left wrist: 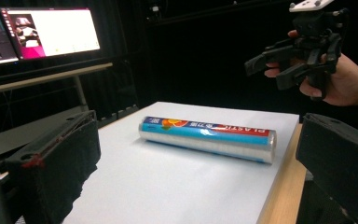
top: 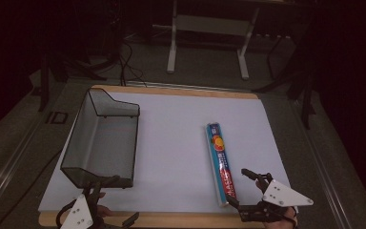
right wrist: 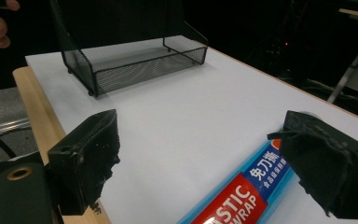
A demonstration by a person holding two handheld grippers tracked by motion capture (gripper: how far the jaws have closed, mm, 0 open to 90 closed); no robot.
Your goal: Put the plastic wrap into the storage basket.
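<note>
**On the white sheet: wrap roll and mesh tray, both grippers open**

From above, I see the plastic wrap roll (top: 221, 163) lying lengthwise on the white sheet (top: 176, 143), right of centre. A black wire-mesh tray (top: 102, 138) sits at the sheet's left side. My right gripper (top: 244, 190) hovers at the roll's near end, jaws spread. My left gripper (top: 106, 200) sits at the near edge by the tray.

Through the left gripper view, my jaws stand wide apart, holding nothing. The roll (left wrist: 208, 137) lies across the sheet beyond them; the right gripper (left wrist: 265, 65) hangs above it in a hand (left wrist: 342, 81).

Through the right gripper view, my jaws are parted, the roll (right wrist: 242, 191) between them near the right-hand jaw; I cannot tell whether they touch. The tray (right wrist: 135, 63) stands well beyond.
</note>
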